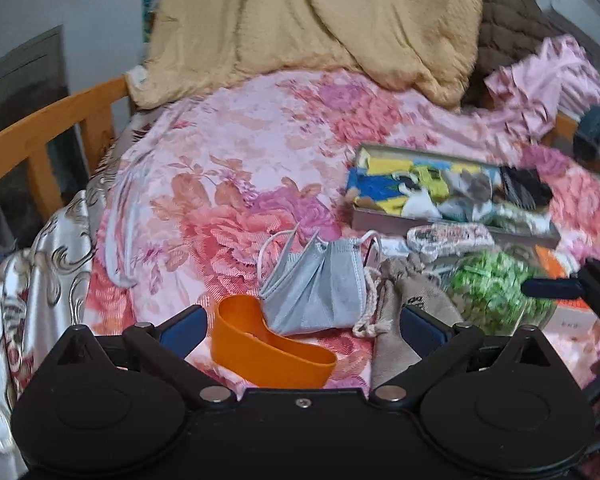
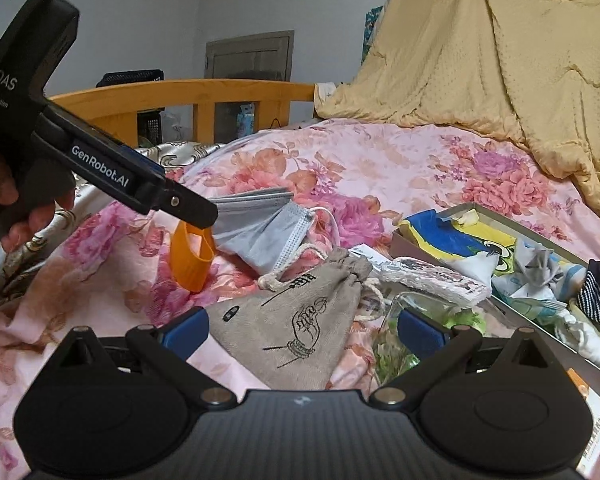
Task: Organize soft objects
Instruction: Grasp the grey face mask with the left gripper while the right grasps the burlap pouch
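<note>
The fingers of the left gripper stand apart at lower centre, around a curved orange plastic cup lying beside a crumpled grey face mask on the floral bedspread. In the right wrist view, the right gripper is likewise spread, over a beige drawstring pouch with a printed hand; the mask and cup lie upper left of it, and a shallow box of mixed cloth items sits at right.

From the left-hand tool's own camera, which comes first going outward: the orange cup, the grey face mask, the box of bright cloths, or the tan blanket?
1. Orange cup, between the open left tool's fingers.
2. Grey face mask, just beyond the cup.
3. Box of bright cloths, farther, to the right.
4. Tan blanket, heaped at the back.
</note>
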The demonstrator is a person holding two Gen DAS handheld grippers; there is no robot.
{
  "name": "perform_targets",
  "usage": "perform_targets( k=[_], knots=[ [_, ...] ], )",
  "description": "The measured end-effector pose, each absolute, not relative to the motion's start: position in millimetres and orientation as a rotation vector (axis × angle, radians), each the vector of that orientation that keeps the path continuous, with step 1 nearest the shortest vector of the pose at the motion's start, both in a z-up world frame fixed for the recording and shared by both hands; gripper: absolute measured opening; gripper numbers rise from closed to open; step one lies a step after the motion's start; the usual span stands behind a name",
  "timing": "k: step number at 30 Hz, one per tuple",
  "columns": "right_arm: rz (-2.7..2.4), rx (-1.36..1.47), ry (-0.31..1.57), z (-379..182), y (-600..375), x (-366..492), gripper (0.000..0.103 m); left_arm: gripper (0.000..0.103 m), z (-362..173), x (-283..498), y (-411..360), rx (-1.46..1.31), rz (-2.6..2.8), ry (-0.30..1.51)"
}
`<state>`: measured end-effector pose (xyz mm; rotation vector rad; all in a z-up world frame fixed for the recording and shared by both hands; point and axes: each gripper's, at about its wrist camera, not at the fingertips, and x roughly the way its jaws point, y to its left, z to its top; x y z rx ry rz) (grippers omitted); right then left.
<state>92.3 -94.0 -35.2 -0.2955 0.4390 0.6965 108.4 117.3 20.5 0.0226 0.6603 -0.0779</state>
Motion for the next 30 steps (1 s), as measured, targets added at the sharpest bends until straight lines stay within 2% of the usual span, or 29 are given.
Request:
perform_targets(
  k=[19,30],
  knots=[
    [0.730,-0.346,0.485,-60.5,-62.0,116.6,0.102,0.102,-3.3,180.8,86.9,0.177,-0.217,0.727],
    [0.740,-0.328,0.528,-70.7,-58.7,127.4,0.102,0.089,-13.5,185.6,97.7,0.110,-0.248,0.754]
  ],
)
